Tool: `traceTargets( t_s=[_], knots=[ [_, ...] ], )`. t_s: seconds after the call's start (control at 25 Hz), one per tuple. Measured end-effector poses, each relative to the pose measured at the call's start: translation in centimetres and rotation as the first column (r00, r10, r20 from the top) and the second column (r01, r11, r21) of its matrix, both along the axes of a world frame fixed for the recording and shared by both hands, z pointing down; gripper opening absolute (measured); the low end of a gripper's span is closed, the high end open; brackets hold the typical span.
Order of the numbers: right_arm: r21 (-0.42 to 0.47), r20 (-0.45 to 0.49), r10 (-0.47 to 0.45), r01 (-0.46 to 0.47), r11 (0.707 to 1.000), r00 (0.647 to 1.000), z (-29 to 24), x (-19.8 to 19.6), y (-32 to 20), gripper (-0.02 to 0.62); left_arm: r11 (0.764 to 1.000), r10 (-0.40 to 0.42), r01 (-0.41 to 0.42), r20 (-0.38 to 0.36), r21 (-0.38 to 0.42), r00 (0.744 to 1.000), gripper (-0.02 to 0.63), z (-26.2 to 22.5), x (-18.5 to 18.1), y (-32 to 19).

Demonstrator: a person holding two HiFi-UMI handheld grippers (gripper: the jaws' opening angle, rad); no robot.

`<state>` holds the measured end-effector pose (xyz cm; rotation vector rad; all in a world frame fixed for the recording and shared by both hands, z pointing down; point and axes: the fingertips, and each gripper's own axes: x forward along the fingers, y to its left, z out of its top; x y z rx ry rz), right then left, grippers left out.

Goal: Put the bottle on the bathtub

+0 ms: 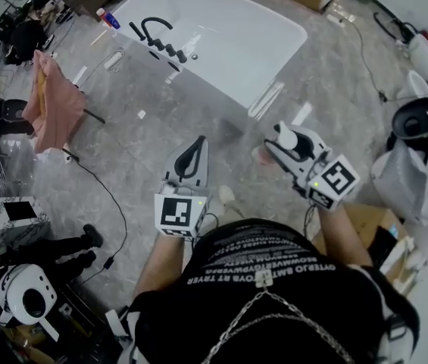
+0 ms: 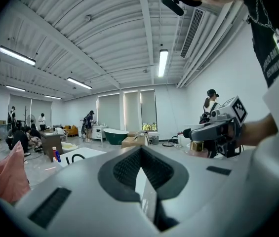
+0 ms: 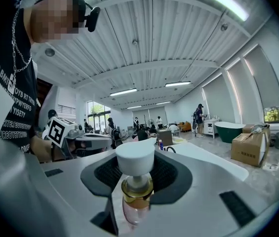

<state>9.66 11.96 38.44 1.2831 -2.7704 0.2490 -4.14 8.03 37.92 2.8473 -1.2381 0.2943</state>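
Head view has the right gripper (image 1: 276, 141) clamped on the bottle (image 3: 135, 181) center right, left gripper (image 1: 192, 156) closed empty, tub (image 1: 229, 29) up top.

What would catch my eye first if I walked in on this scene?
Probably the big white bathtub with its curved black faucet, at the top of the head view. Next, the right claw is clamped on a pink pump bottle with a gold collar and white top, while the left claw beside it is shut and empty.
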Motion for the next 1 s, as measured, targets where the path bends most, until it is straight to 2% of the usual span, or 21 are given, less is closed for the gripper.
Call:
traceTargets(
  t_s=[0.16,0.4,0.6,1.0],
  knots=[
    [-0.015,0.006,-0.01,0.01,1.0,1.0,0.0,-0.7,-1.7,0.143,1.0,0.009,-0.009,0.023,0.003,1.0,0.002,0.5,-0.3,-2.4],
    [-0.014,-0.004,0.037,-0.037,0.999,0.999,0.1,-0.5,-4.1,0.143,1.0,0.03,-0.03,-0.035,-0.004,0.999,0.002,-0.2,0.1,-4.8],
    [-0.012,-0.008,0.055,-0.055,0.998,0.998,0.4,-0.6,-6.3,0.143,0.999,0.051,-0.051,0.001,0.003,0.999,0.002,0.3,-0.7,-7.4],
    [-0.015,-0.004,0.054,-0.054,0.998,0.999,-0.5,-3.2,-11.2,0.143,0.998,0.058,-0.058,0.01,0.013,0.998,0.002,-0.3,-3.4,-12.2]
  ],
)
